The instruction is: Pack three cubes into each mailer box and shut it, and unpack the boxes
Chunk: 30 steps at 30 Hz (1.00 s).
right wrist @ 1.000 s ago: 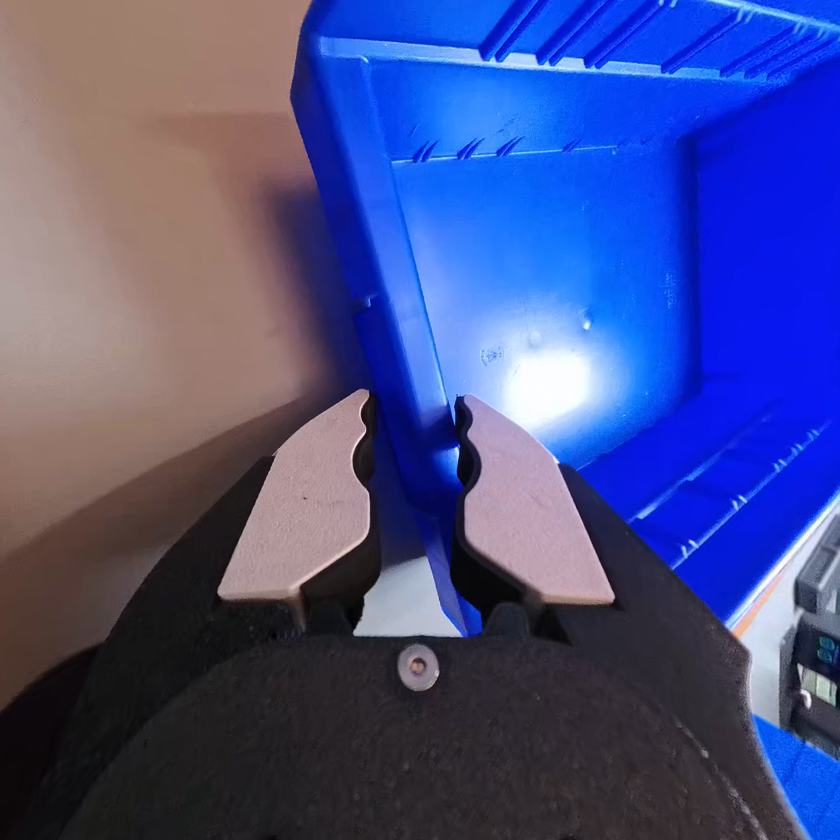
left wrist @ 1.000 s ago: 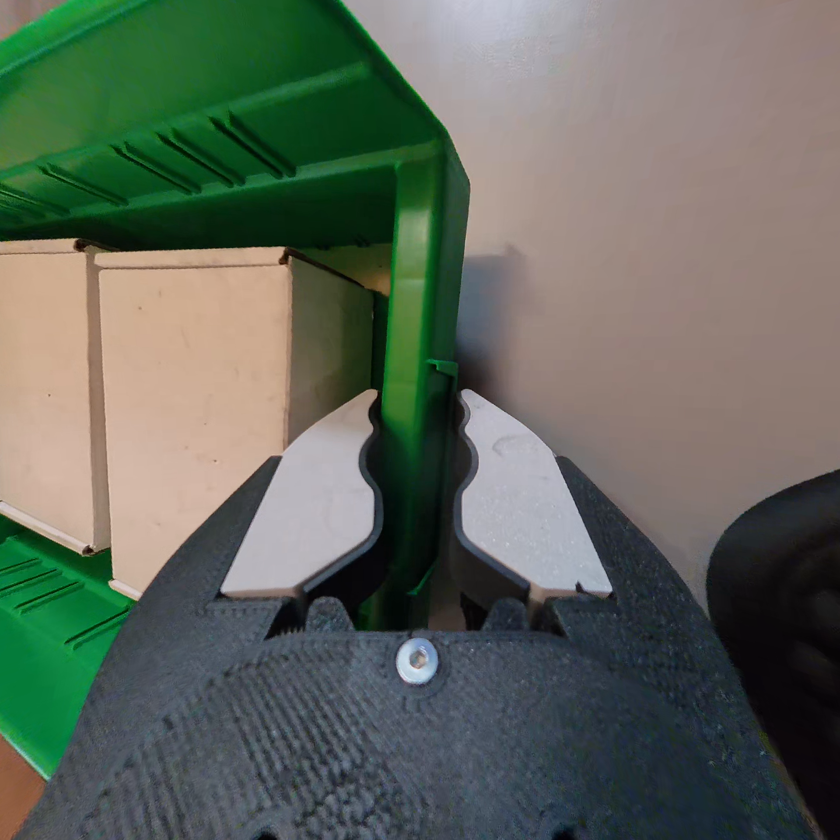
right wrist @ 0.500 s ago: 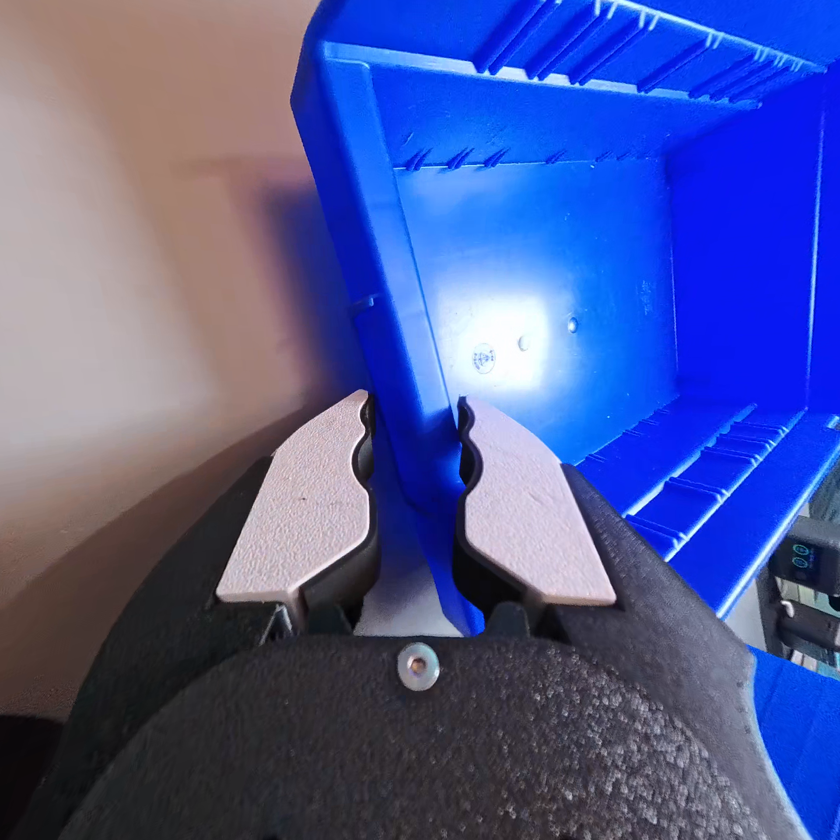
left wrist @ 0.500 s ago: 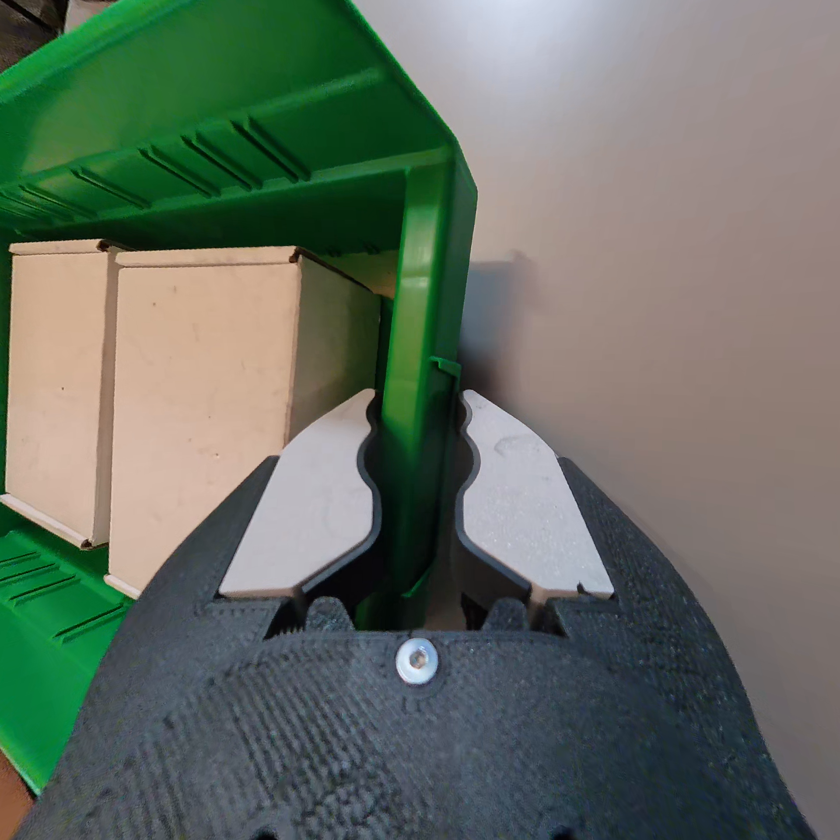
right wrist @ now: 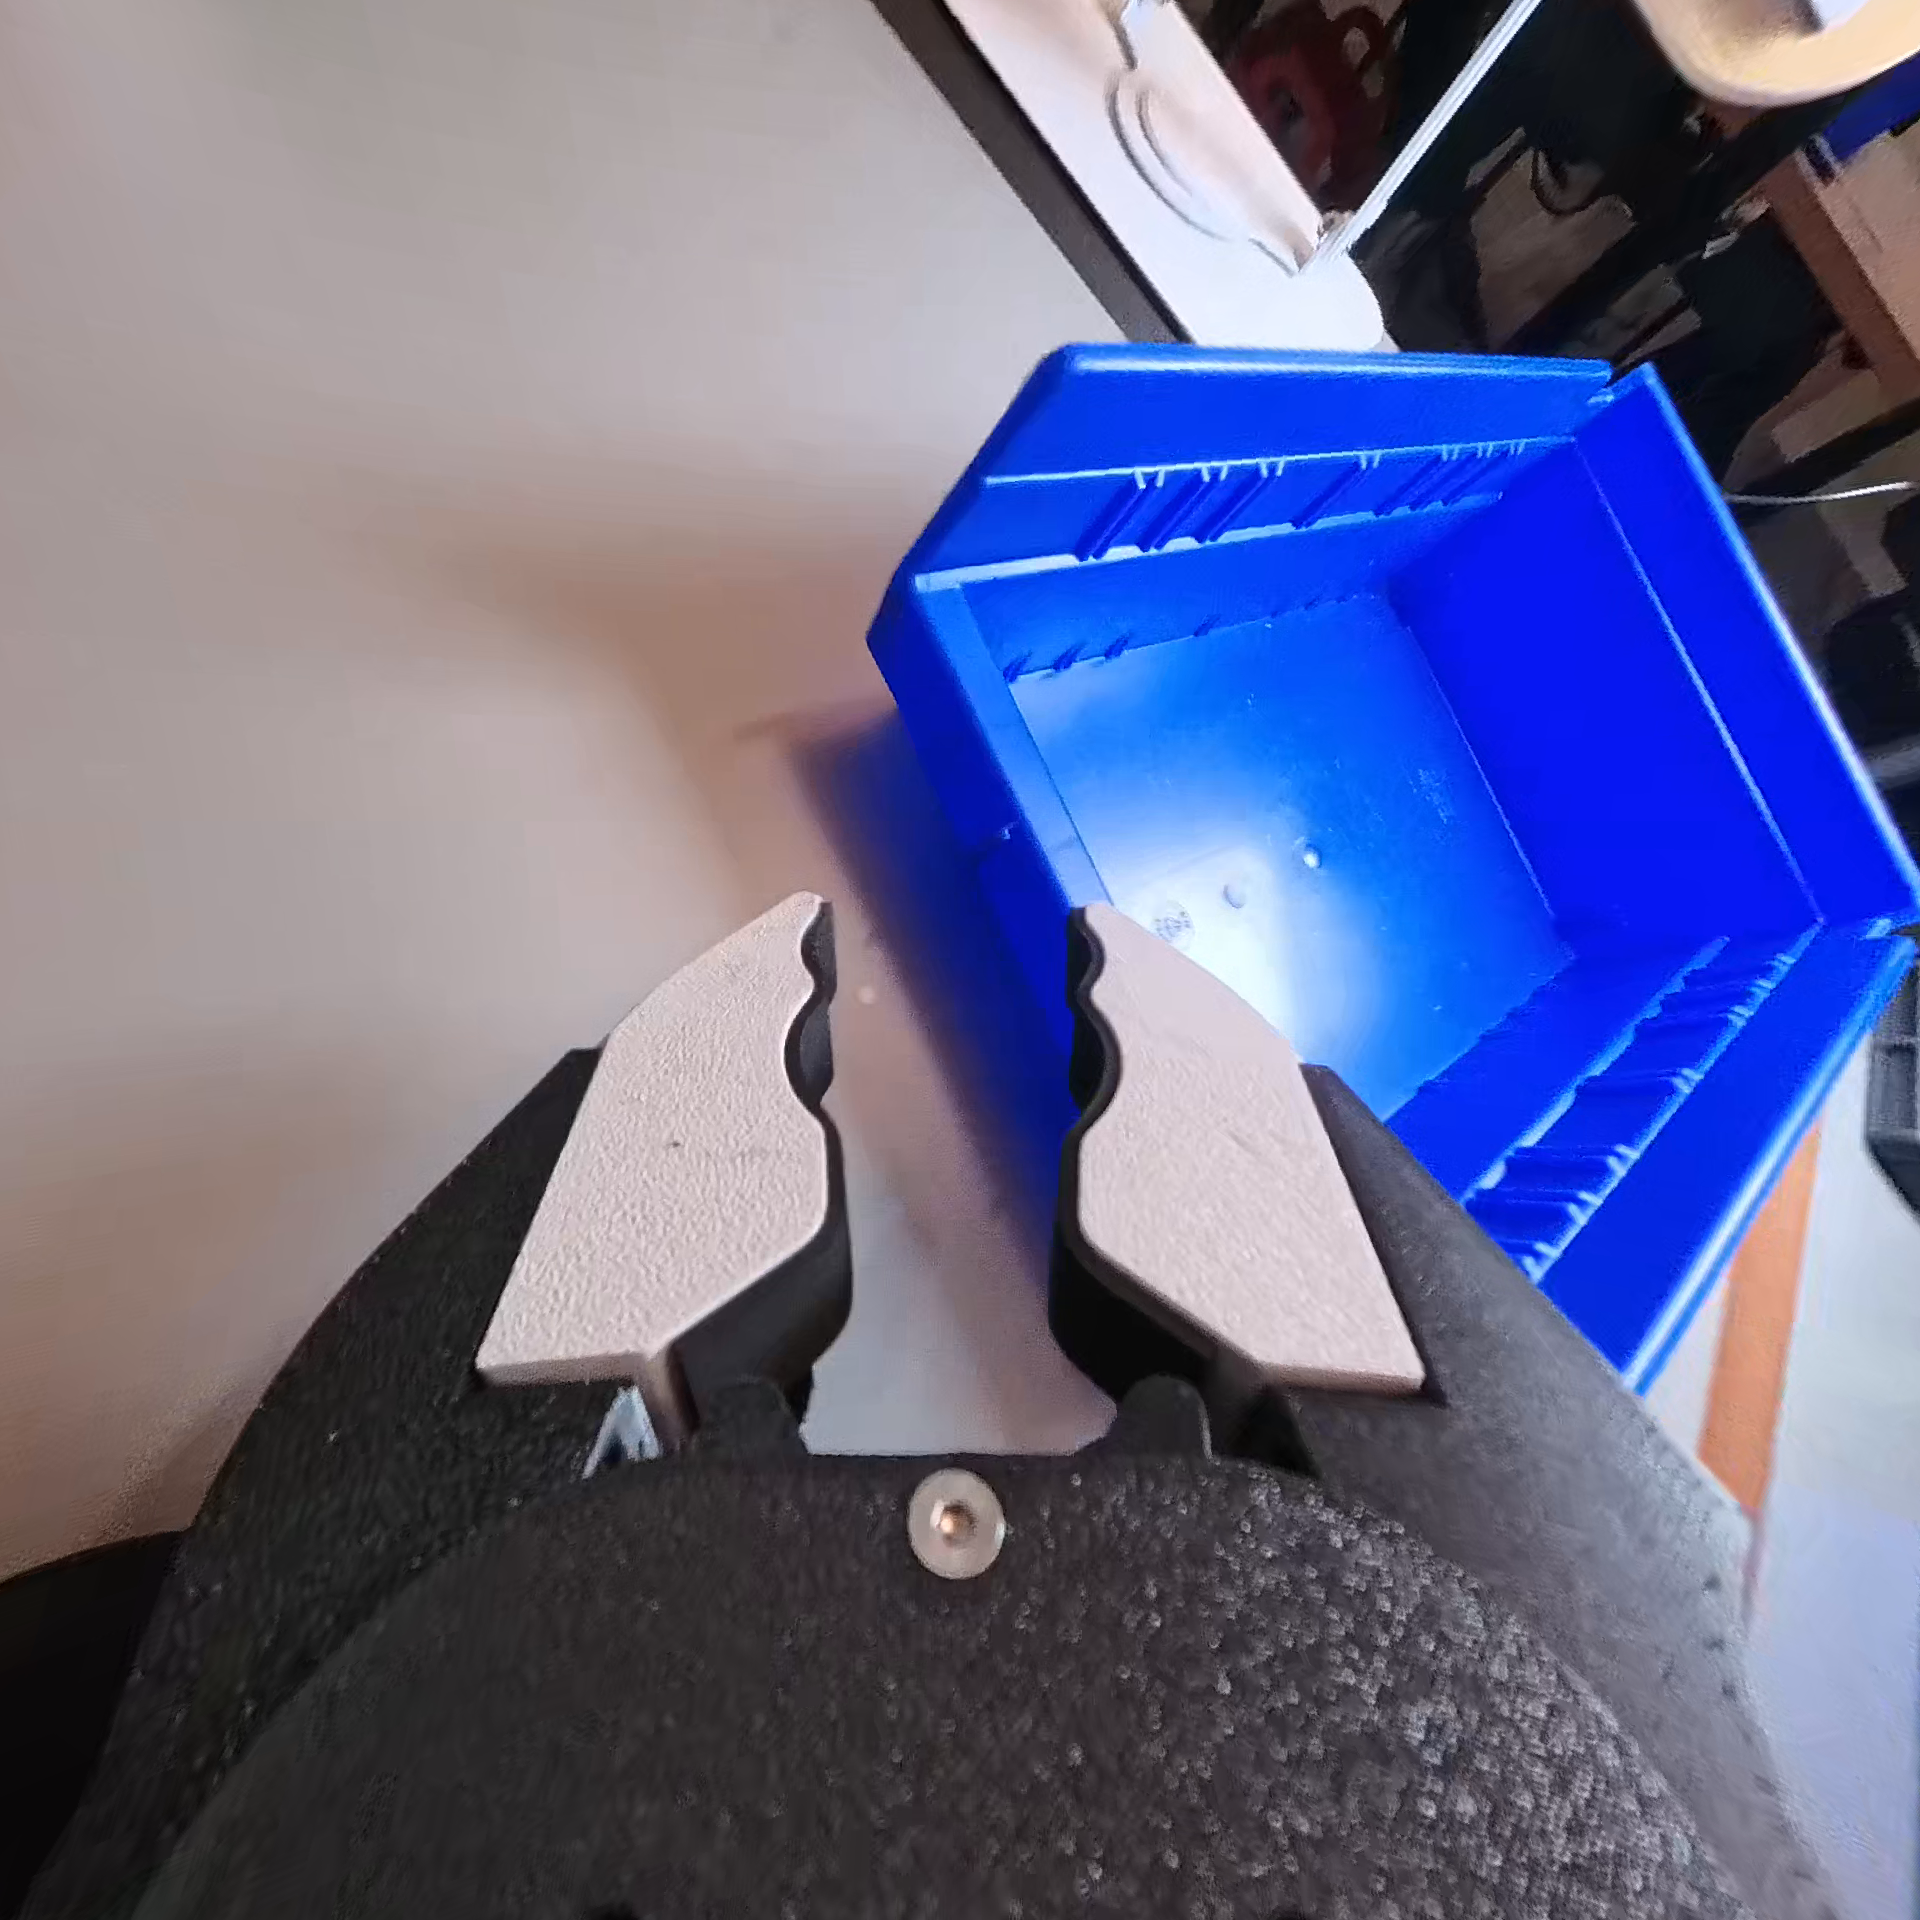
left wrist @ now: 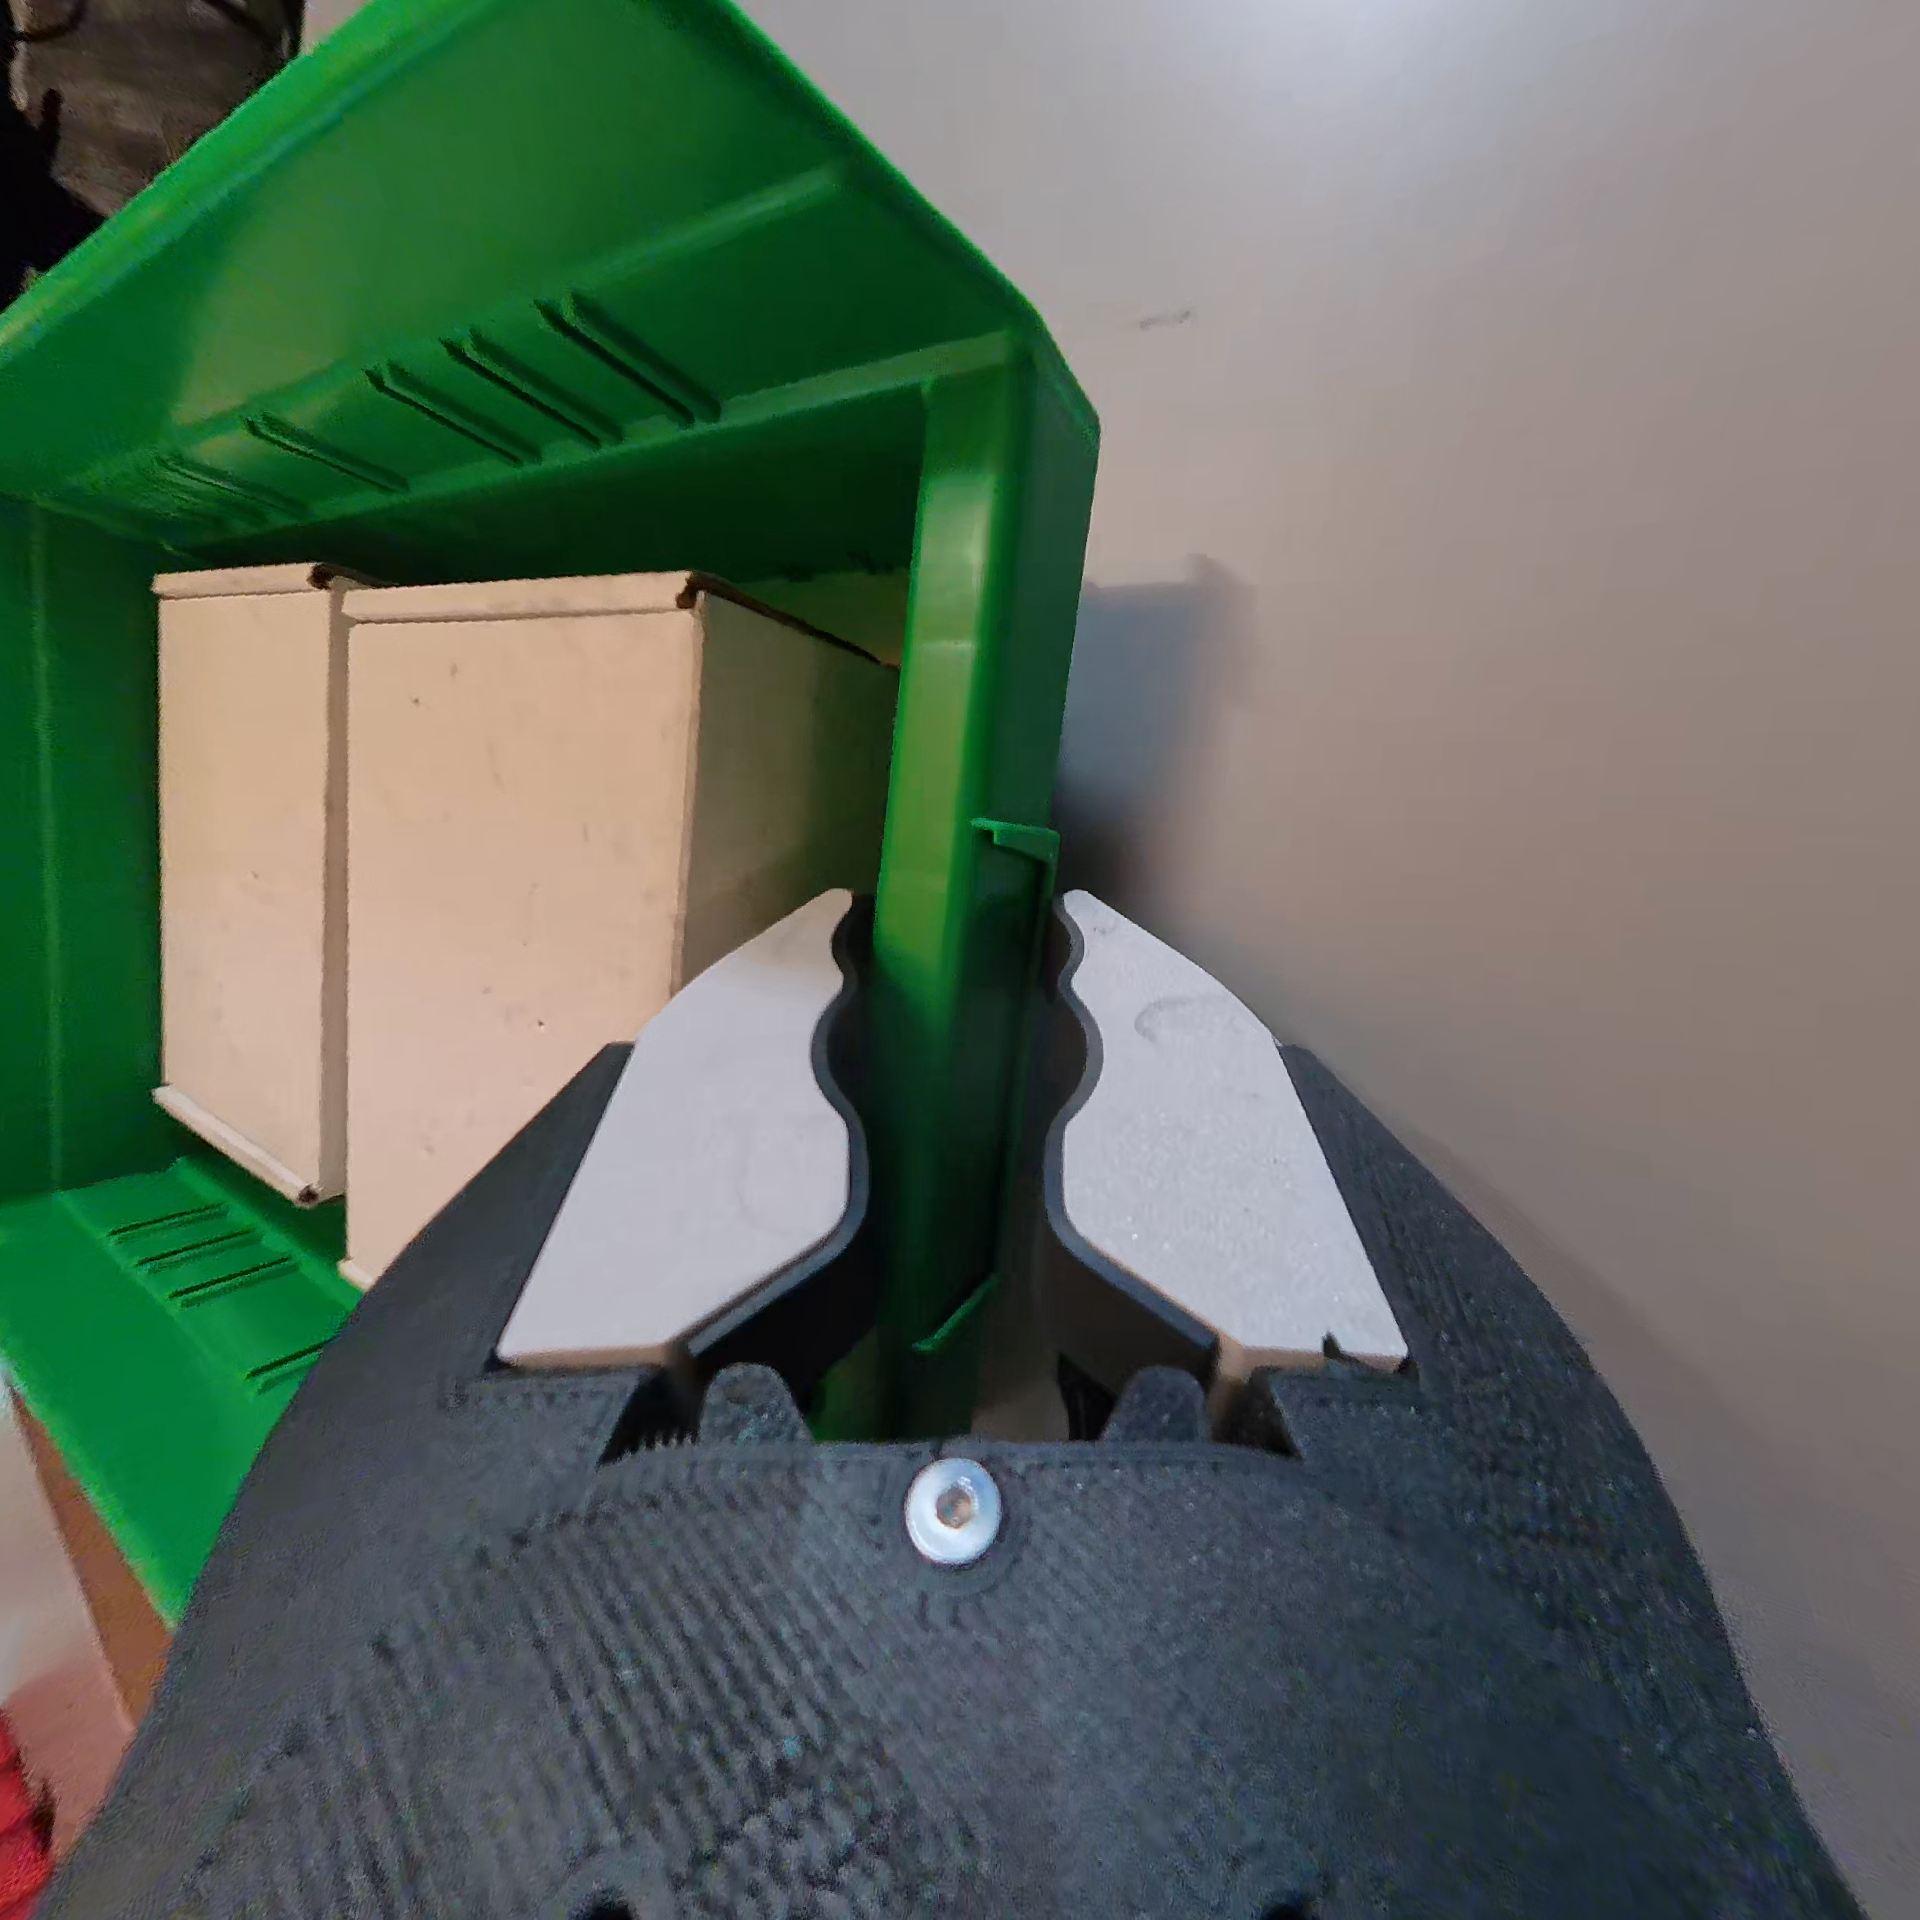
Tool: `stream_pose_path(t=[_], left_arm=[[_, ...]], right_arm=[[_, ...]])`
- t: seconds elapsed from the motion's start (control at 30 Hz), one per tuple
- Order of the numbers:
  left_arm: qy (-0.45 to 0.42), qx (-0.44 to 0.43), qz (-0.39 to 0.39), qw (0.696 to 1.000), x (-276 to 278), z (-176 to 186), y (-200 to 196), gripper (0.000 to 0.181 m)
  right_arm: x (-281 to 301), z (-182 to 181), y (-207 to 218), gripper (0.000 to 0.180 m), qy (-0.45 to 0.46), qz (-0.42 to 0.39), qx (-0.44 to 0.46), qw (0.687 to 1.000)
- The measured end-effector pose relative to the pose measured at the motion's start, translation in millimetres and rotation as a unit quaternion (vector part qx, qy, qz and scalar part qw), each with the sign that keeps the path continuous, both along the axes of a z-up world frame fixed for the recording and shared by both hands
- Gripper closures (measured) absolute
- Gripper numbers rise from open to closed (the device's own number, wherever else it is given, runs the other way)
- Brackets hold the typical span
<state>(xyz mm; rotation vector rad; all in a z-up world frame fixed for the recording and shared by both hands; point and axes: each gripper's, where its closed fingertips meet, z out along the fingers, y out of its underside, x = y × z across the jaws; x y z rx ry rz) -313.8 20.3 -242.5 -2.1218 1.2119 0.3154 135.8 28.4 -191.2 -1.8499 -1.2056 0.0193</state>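
Note:
My left gripper [left wrist: 956, 914] is shut on the right-hand wall of a green plastic bin [left wrist: 966, 727]. Inside the bin stand two closed tan mailer boxes, a nearer one [left wrist: 509, 894] and a farther one [left wrist: 244, 852], side by side. My right gripper [right wrist: 948, 925] is open and empty, pulled back above the table beside the left wall of an empty blue plastic bin [right wrist: 1351, 810]. No cubes are in view.
Both bins sit on a pale table [right wrist: 364, 520]. Beyond the blue bin the table's dark edge [right wrist: 1039, 135] shows, with cluttered room behind it. A brown surface [left wrist: 104, 1590] and something red [left wrist: 21, 1808] lie at the left wrist view's lower left. The gap from one gripper's tips to the other's is roughly 45 cm.
My right gripper has let go of the blue bin's left wall, opened and drawn back and up. My left gripper keeps its hold on the green bin, which has shifted slightly.

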Motion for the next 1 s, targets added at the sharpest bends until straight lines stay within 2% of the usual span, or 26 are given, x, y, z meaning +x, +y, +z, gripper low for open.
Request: stream_pose_path(t=[0.2, 0.3, 0.37, 0.43, 0.5, 0.57, 0.7, 0.83, 1.0], left_arm=[[-0.011, -0.008, 0.033, 0.999, 5.2, 5.2, 12.5, 0.145], [-0.083, -0.022, 0.026, 0.996, 15.0, 30.6, 13.5, 0.143], [-0.104, 0.003, 0.031, 0.994, 8.0, 59.1, 23.3, 0.139], [-0.105, 0.005, 0.042, 0.994, -7.4, 80.0, 34.9, 0.127], [-0.076, -0.027, 0.068, 0.994, -31.9, 84.9, 46.8, 0.113], [-0.037, -0.064, 0.086, 0.994, -55.1, 80.9, 56.1, 0.101], [-0.017, -0.170, 0.103, 0.980, -69.0, 59.0, 61.4, 0.081], [-0.006, -0.253, 0.113, 0.961, -71.3, 32.1, 60.6, 0.067], [0.014, -0.305, 0.110, 0.946, -72.4, 9.9, 58.3, 0.057]], right_arm=[[-8.5, 3.6, -16.1, 0.136, 0.081, 0.000, -0.041, 0.996], [-8.2, 2.6, -22.8, 0.135, 0.100, 0.001, -0.046, 0.994], [-7.5, 0.3, -27.6, 0.135, 0.112, 0.002, -0.054, 0.992], [-7.2, -2.9, -30.5, 0.135, 0.122, 0.002, -0.065, 0.990], [-7.5, -4.9, -31.9, 0.134, 0.128, 0.002, -0.075, 0.989], [-9.0, -3.7, -32.9, 0.133, 0.135, 0.003, -0.077, 0.988], [-11.2, -0.6, -36.2, 0.133, 0.155, 0.005, -0.075, 0.985], [-8.4, -2.4, -38.4, 0.135, 0.174, 0.001, -0.066, 0.983], [0.1, -5.5, -38.9, 0.136, 0.193, -0.004, -0.063, 0.979]])
